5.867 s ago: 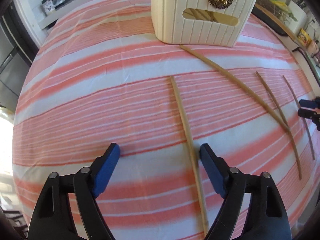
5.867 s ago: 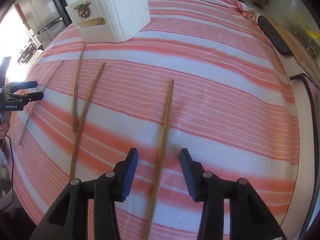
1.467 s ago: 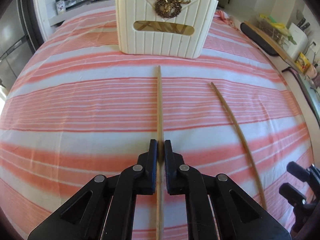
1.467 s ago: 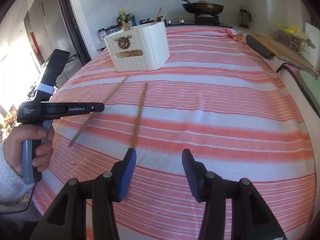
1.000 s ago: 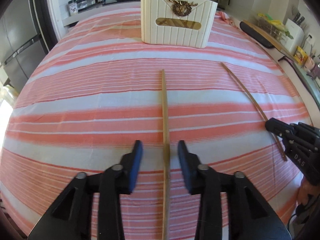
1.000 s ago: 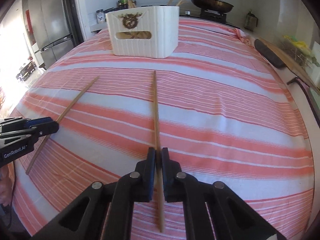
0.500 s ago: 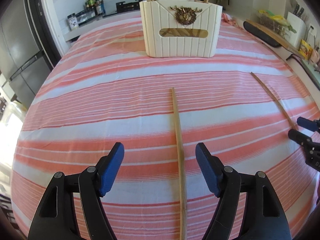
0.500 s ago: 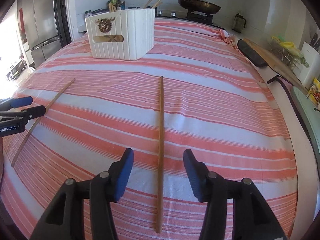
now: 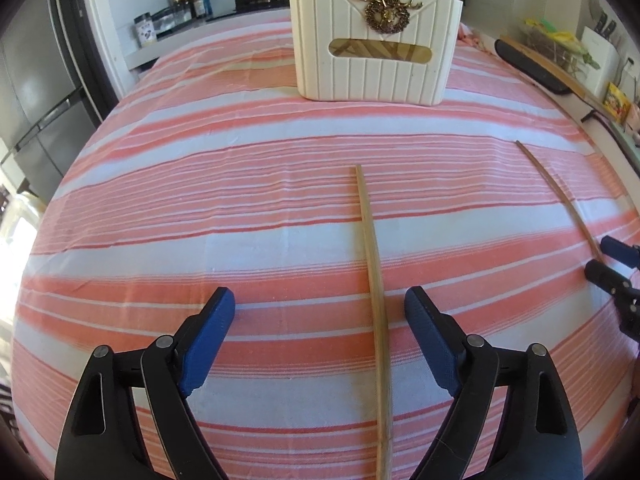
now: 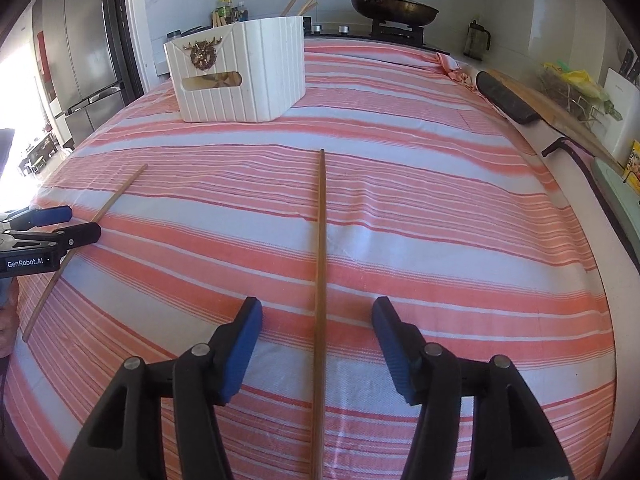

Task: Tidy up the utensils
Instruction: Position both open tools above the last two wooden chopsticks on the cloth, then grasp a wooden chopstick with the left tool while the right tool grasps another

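Observation:
In the left wrist view a long wooden chopstick (image 9: 374, 272) lies on the striped cloth between the fingers of my open left gripper (image 9: 320, 314), nearer the right pad. A second chopstick (image 9: 558, 196) lies to the right by the right gripper's tips. In the right wrist view that second chopstick (image 10: 321, 264) lies between the fingers of my open right gripper (image 10: 318, 326). The first chopstick (image 10: 92, 232) lies at the left under the left gripper. A white ribbed utensil box (image 9: 376, 40), also seen in the right wrist view (image 10: 240, 76), stands at the far side with chopsticks inside.
An orange-and-white striped cloth (image 10: 440, 208) covers the table. A pan (image 10: 394, 10) sits on the stove behind. A dark handle and wooden board (image 10: 516, 100) lie along the right edge. Jars (image 9: 176, 12) stand at the back left, a fridge (image 10: 80, 60) beyond.
Both grippers were shut on their chopsticks about a second ago and have since opened wide. Both chopsticks lie on the cloth, and the grippers have backed off slightly.

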Demonstrator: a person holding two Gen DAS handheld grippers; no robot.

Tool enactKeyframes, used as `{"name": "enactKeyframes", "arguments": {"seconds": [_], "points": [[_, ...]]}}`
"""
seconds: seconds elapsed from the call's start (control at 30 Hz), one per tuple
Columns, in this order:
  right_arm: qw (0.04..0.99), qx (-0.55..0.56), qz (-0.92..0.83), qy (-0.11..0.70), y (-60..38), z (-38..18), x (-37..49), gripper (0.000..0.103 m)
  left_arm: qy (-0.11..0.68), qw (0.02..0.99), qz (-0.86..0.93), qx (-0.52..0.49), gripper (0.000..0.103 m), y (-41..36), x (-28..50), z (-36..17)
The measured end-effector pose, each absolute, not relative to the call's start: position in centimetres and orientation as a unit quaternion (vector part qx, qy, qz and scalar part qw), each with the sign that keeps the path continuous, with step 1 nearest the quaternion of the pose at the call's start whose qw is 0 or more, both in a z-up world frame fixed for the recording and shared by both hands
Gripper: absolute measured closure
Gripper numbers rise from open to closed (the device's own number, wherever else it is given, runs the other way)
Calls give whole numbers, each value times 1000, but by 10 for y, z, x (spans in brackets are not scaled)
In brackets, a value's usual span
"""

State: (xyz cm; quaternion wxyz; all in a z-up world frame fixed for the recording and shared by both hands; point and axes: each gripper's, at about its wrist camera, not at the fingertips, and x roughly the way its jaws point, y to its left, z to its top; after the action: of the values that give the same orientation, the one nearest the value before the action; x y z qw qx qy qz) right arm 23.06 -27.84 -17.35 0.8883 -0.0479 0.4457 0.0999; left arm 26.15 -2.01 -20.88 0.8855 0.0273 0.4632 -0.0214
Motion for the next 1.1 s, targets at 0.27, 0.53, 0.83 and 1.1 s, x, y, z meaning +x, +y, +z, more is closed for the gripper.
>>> {"name": "enactKeyframes", "arguments": {"seconds": [0.27,0.53,0.83,1.1], "points": [[888,-50,99,445,-277,-174,230,43,461,887,-23,20,10,-19,262,-210],[838,-73,140,522,-275,-165,249,43,524,844,-105,38,12,-12,290,-204],[826,-19,144,545,-265,-166,344,74,551,824,-113,66,72,-31,329,-196],[850,47,153,502,-274,-137,356,97,506,853,-126,-5,98,-11,322,-165]]}}
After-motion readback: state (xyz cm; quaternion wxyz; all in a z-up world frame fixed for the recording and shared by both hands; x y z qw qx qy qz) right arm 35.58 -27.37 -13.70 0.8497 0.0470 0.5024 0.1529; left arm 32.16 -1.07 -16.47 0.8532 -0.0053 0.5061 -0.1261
